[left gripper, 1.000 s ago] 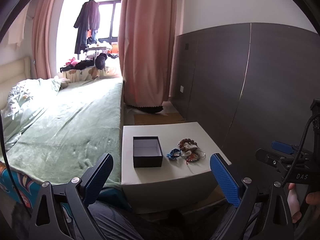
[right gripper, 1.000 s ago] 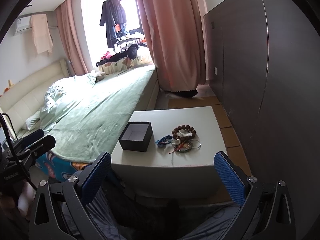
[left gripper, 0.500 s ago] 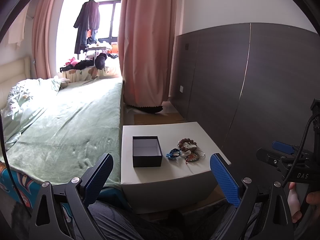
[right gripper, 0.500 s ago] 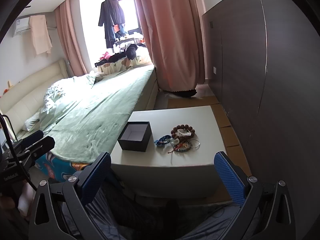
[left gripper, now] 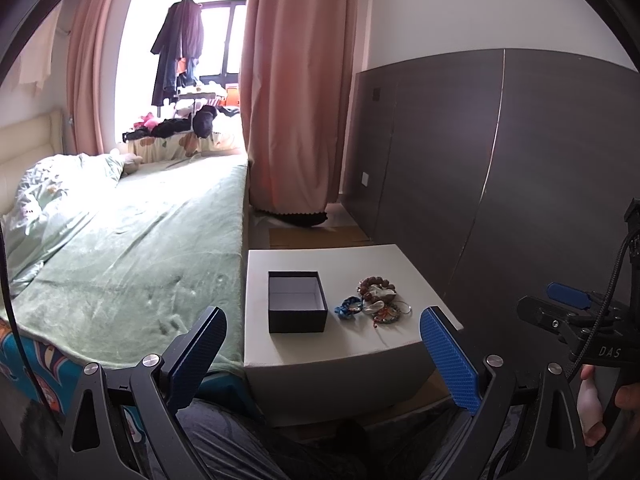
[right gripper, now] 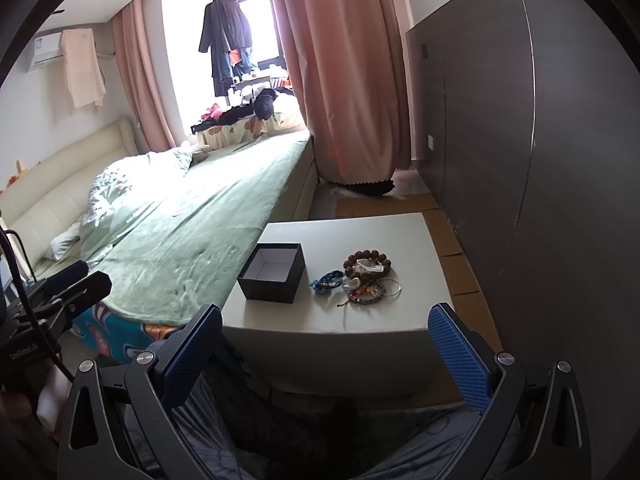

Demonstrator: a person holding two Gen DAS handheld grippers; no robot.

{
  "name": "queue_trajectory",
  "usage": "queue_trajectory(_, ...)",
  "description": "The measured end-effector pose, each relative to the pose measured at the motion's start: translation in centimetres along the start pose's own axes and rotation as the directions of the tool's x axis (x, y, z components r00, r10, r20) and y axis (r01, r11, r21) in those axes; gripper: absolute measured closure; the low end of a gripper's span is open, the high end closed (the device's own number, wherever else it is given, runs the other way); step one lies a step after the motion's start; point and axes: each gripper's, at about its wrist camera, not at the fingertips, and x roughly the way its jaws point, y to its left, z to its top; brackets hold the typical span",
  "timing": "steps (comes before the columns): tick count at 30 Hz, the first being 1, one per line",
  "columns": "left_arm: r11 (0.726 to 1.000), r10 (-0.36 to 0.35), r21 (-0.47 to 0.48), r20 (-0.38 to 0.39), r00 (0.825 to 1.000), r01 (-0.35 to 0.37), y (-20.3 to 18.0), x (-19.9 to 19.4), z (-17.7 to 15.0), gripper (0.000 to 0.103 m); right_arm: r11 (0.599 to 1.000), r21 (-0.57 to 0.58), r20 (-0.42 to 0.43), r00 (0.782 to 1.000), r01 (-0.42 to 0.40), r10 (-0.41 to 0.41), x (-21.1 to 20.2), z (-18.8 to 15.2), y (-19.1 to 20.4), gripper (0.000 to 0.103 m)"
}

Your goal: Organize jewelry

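A white bedside table (left gripper: 340, 344) beside the green bed (left gripper: 132, 256) holds a black box (left gripper: 296, 302) and jewelry pile (left gripper: 374, 300); both grippers (left gripper: 322, 344) (right gripper: 326, 340) gape empty.

1. A home bedroom.
2. A bed (left gripper: 132, 240) with green blanket and a cream headboard (right gripper: 64, 176).
3. Pink curtains (left gripper: 296, 92) frame a window where clothes (right gripper: 228, 40) hang.
4. An air conditioner (right gripper: 44, 50) on the wall.
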Motion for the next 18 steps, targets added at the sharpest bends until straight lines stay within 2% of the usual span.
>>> queue_trajectory(12,1.0,0.001,-0.001,-0.007,1.0,-0.001,0.3,0.3,0.1,0.005,1.0,0.003,0.001,1.0,0.002,-0.002,-0.1,-0.1,0.1,0.0)
queue_trajectory(18,1.0,-0.028,0.013,-0.024,0.999,0.028,-0.3,1.4,0.4,0.005,1.0,0.003,-0.017,0.999,0.028,-0.028,0.8,-0.3,-0.7,0.0)
